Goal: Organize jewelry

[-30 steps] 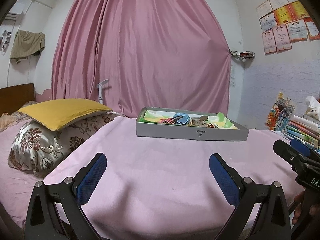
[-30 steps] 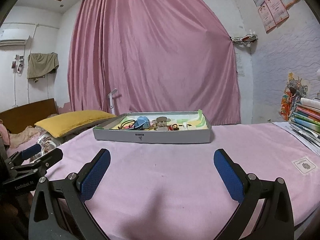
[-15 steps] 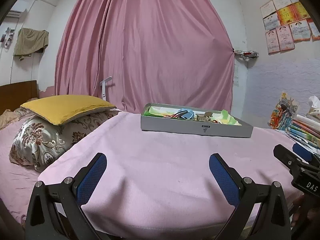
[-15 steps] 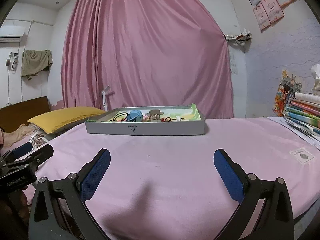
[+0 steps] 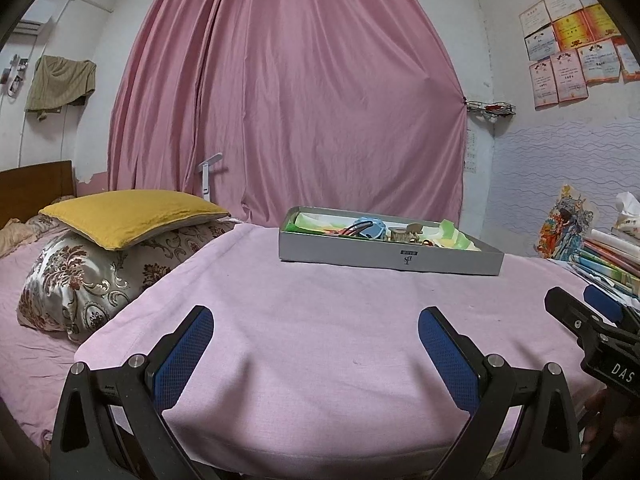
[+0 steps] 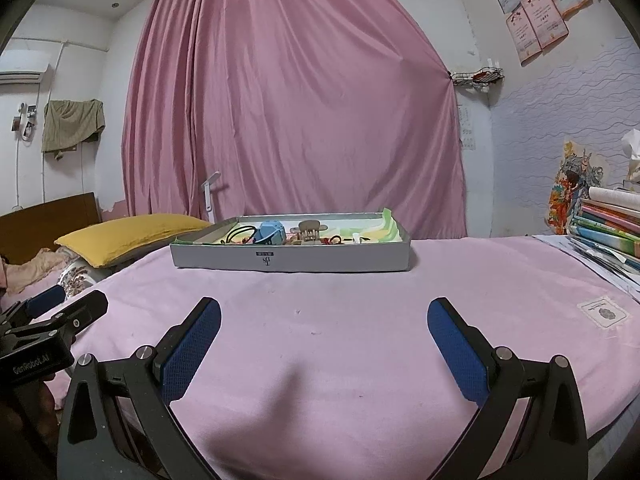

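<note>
A shallow grey box [image 5: 390, 258] [image 6: 292, 260] lies on the pink bedcover, far ahead of both grippers. Inside it I see a blue item [image 5: 372, 230] [image 6: 272, 232], a tan hair claw [image 5: 406, 233] [image 6: 308, 232], black and red cords [image 6: 240, 236] and green-yellow paper lining. My left gripper [image 5: 316, 334] is open over the near edge of the cover, with nothing between its blue pads. My right gripper [image 6: 324, 330] is open and empty too. Each gripper shows at the edge of the other's view, the right one [image 5: 584, 316] and the left one [image 6: 60, 308].
A yellow pillow [image 5: 132, 210] on a floral pillow [image 5: 80, 276] lies to the left. A stack of books [image 6: 608, 228] and papers sits at the right edge of the bed. A pink curtain [image 6: 296, 100] hangs behind. A small label [image 6: 604, 312] is on the cover at right.
Both cameras have sunk lower and tilted, so the box looks flatter and more edge-on. The grippers stay open and empty, and nothing in the box has moved.
</note>
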`<state>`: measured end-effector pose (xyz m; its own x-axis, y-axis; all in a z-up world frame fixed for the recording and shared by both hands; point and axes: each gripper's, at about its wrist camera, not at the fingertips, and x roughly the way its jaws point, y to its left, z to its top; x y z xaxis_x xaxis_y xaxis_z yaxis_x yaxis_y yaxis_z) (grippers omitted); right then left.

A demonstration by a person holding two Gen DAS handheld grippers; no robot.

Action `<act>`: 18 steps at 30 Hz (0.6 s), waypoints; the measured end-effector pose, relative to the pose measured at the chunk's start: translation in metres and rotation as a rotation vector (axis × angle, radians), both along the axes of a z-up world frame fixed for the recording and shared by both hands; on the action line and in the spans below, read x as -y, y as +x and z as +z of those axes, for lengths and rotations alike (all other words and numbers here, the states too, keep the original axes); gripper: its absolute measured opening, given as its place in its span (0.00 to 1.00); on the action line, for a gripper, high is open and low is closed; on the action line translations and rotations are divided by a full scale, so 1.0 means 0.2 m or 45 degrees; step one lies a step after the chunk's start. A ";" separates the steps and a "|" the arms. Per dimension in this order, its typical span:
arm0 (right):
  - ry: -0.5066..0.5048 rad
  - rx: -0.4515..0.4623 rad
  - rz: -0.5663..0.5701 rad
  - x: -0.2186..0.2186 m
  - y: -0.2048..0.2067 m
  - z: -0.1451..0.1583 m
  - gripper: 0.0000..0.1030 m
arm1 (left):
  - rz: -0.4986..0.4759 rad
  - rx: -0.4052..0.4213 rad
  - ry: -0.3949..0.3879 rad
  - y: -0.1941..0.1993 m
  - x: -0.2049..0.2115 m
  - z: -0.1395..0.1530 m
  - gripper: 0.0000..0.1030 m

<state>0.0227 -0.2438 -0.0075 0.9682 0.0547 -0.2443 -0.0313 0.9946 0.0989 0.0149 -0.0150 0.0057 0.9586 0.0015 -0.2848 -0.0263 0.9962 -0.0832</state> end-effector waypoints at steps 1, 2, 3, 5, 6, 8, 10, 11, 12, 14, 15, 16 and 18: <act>0.001 0.000 0.000 0.00 0.00 0.00 0.99 | 0.001 0.000 0.001 0.00 0.00 0.00 1.00; 0.001 0.000 0.000 0.00 0.00 0.00 0.99 | 0.000 0.001 0.000 0.00 0.00 0.00 1.00; 0.001 0.001 0.000 0.00 0.00 0.00 0.99 | 0.000 0.000 0.000 0.00 0.00 0.00 1.00; 0.001 0.001 0.000 0.00 0.00 0.00 0.99 | 0.002 0.000 0.001 0.00 0.00 0.00 1.00; 0.001 -0.001 0.001 0.00 0.00 0.00 0.99 | 0.000 -0.001 0.003 0.00 0.00 0.00 1.00; 0.001 -0.005 0.001 0.00 0.00 0.00 0.99 | -0.002 -0.001 0.006 0.00 0.01 0.00 1.00; 0.001 -0.005 0.002 0.00 0.00 0.00 0.99 | -0.004 -0.001 0.008 -0.01 0.01 0.00 1.00; 0.000 -0.004 0.002 0.00 0.00 0.00 0.99 | -0.004 -0.001 0.009 -0.01 0.01 0.00 1.00; 0.000 -0.003 0.001 0.00 0.00 0.00 0.99 | -0.005 0.000 0.009 -0.01 0.01 0.00 1.00; 0.000 0.000 0.002 0.00 0.00 0.00 0.99 | -0.003 0.000 0.009 -0.01 0.01 0.00 1.00; 0.000 0.001 0.001 0.00 0.00 0.00 0.99 | -0.003 0.000 0.008 -0.01 0.01 0.00 1.00; 0.000 0.000 0.002 0.00 0.00 0.00 0.99 | -0.003 -0.001 0.008 -0.01 0.01 0.00 1.00; 0.001 -0.002 0.003 0.00 0.01 0.00 0.99 | -0.004 -0.002 0.008 -0.01 0.01 0.00 1.00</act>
